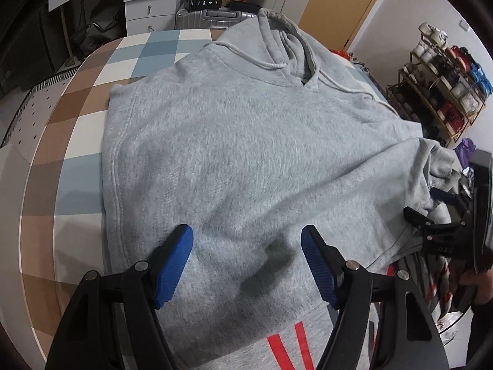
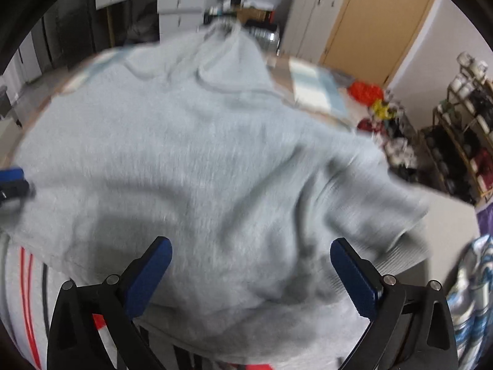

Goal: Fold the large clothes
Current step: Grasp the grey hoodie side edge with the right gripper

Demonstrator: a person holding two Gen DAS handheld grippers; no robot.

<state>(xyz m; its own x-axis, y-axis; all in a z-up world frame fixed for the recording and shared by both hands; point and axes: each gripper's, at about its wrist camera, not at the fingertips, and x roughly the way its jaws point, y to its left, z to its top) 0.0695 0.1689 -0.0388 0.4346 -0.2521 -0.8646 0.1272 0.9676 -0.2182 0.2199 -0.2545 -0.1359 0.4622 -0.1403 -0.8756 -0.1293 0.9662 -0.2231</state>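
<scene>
L gripper (image 1: 246, 243) jaws wide apart, holding nothing, hovering over lower front of grey hoodie (image 1: 246, 141) laid flat on checked table (image 1: 92, 98). R gripper (image 2: 251, 256) also spread wide, nothing gripped, above hoodie's bunched sleeve side; its view is blurred. L view only: suitcase (image 1: 215, 18) behind hood, drawers (image 1: 148, 0). Both: shoe rack (image 1: 443, 89) at right. Red-marked grey garment (image 1: 289, 348) under hem. No readable text.

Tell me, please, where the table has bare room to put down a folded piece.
Bare checkered table lies left of the grey hoodie, and a smaller patch sits beyond its left shoulder. The right side is crowded: the sleeve bunches there beside the right hand-held gripper, with striped clothes beneath.
</scene>
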